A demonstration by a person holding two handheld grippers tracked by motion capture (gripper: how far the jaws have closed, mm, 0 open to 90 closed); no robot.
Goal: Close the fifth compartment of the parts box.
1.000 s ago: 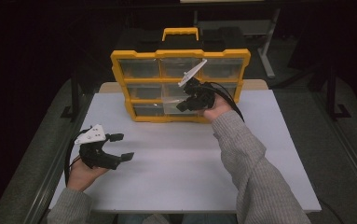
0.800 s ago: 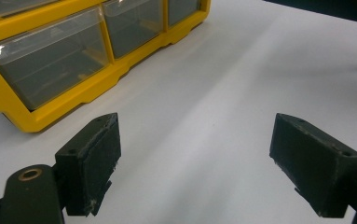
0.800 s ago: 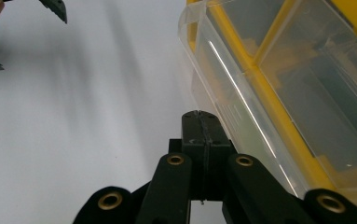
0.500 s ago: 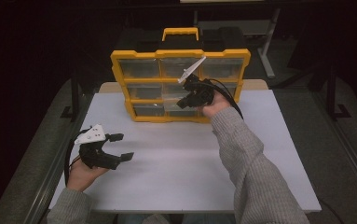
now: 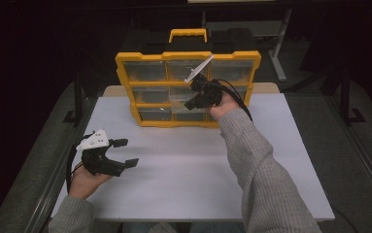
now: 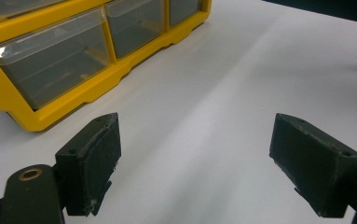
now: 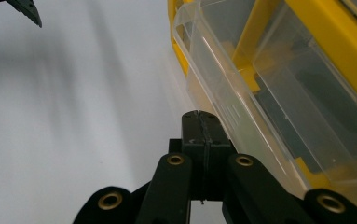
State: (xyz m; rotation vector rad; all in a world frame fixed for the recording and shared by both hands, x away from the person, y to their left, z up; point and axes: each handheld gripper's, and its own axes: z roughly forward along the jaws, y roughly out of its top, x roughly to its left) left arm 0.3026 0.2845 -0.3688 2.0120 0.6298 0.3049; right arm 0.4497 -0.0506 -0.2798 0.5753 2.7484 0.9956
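Little had shifted since a moment before; the clear plastic drawer [image 7: 241, 88] jutted slightly from the yellow box [image 5: 125, 87] at the table's [image 5: 174, 194] back, the right gripper [image 5: 193, 103], clenched empty, beside it; the left gripper [image 5: 125, 153] rested released, well apart.

You have one yellow organizer case [image 5: 188, 58] standing upright at the far side of one white table [image 5: 183, 174]. It carries one yellow carry handle [image 5: 187, 33] on top. Across its front you can count nine clear drawers [image 5: 144, 71], set three across and three down. One of these, a clear drawer [image 7: 232, 93] in the right gripper view, stands pulled partly out of the frame. You are working with two grippers: one left gripper [image 5: 123, 154], jaws spread wide, and one right gripper [image 5: 192, 100], jaws pressed together. Two grey sleeves [image 5: 256, 165] reach in from your side.
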